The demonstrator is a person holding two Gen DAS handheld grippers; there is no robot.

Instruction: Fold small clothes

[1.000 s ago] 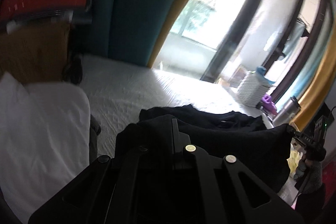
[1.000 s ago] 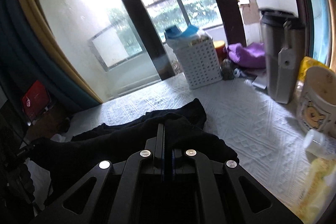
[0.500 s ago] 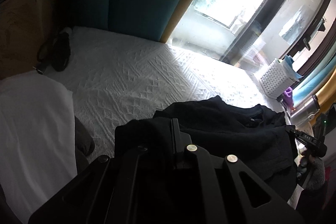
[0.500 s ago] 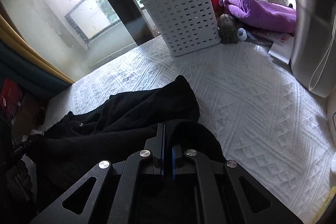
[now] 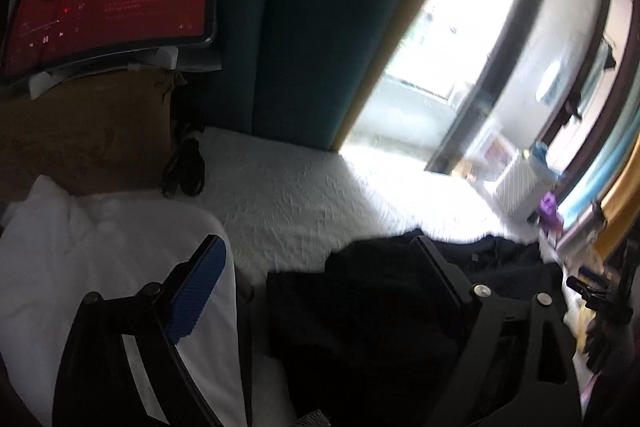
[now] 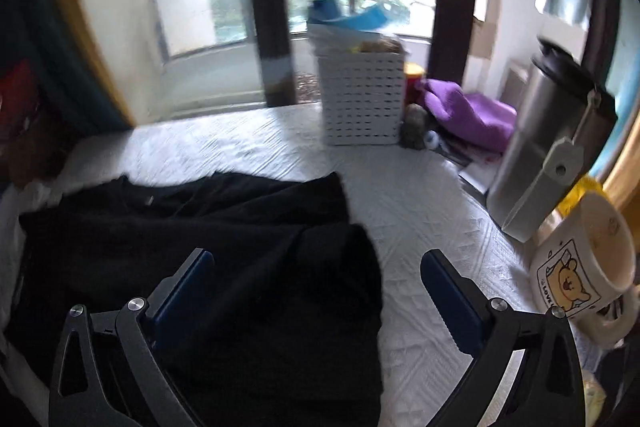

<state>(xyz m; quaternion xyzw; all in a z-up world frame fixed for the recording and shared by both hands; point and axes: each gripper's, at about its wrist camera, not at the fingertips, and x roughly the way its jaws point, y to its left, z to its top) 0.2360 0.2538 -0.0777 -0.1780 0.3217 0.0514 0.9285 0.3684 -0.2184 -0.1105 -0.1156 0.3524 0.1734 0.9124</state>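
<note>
Both grippers have just let go of the black garment (image 6: 208, 251). A second ago each set of jaws was clamped on a fold of it; now the left gripper (image 5: 316, 263) and right gripper (image 6: 316, 263) are opening, jaws wide, pads pressing on nothing (cloth lies under and between them). The garment rests bunched on the white bedspread (image 6: 416, 195), at its near edge, its right side doubled over. Beside it to the left lies a white shirt (image 5: 92, 239). The release probably marks one fold laid down, though blur hides the crease. The garment is not yet a flat, neat stack.
</note>
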